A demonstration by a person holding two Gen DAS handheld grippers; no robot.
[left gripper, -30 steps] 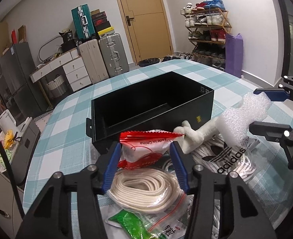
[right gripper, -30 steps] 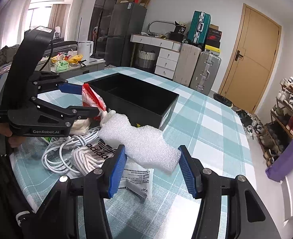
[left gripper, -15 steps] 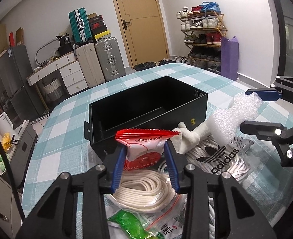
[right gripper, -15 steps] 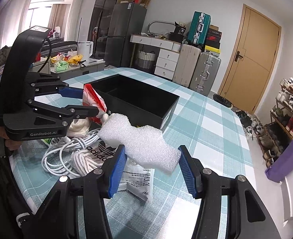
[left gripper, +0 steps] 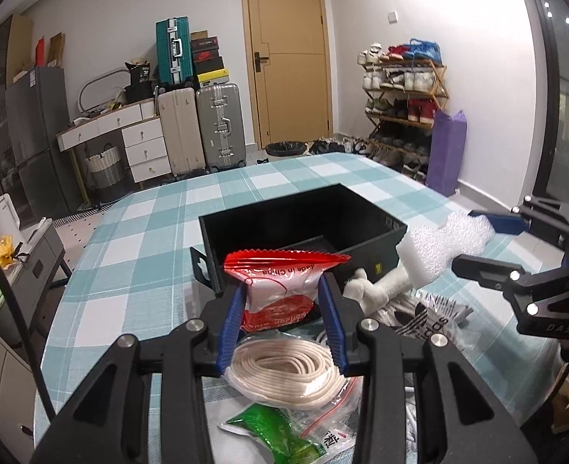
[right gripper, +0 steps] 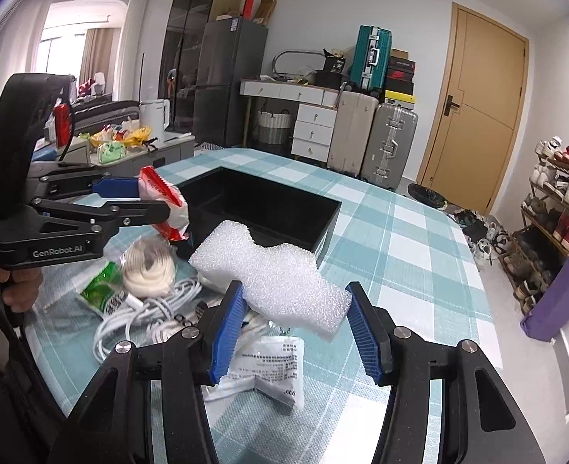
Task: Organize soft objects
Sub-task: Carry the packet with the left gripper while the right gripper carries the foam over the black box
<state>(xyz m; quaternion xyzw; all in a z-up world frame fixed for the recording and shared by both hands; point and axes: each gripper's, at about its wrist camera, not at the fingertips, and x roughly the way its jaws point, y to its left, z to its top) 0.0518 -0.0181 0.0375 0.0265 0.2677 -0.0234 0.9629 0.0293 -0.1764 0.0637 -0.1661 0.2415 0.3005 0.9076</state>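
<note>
My left gripper (left gripper: 282,301) is shut on a red and white packet (left gripper: 280,286), held off the table just in front of the open black box (left gripper: 303,228). The right wrist view shows that packet (right gripper: 164,205) at the box's near left corner (right gripper: 261,208). My right gripper (right gripper: 292,313) is shut on a white foam block (right gripper: 272,270), raised above the table to the right of the box. That foam block (left gripper: 439,247) appears at the right edge of the left wrist view.
On the checked tablecloth (left gripper: 160,239) lie a bagged coil of cream rope (left gripper: 284,375), a green packet (left gripper: 272,437), white cables (right gripper: 137,317), an adidas bag (left gripper: 427,321), a white plush toy (left gripper: 377,290) and a white sachet (right gripper: 272,367). Suitcases and a shoe rack stand beyond.
The left gripper has shut on the red and white packet and lifted it off the pile toward the box. The right gripper keeps the foam block almost still.
</note>
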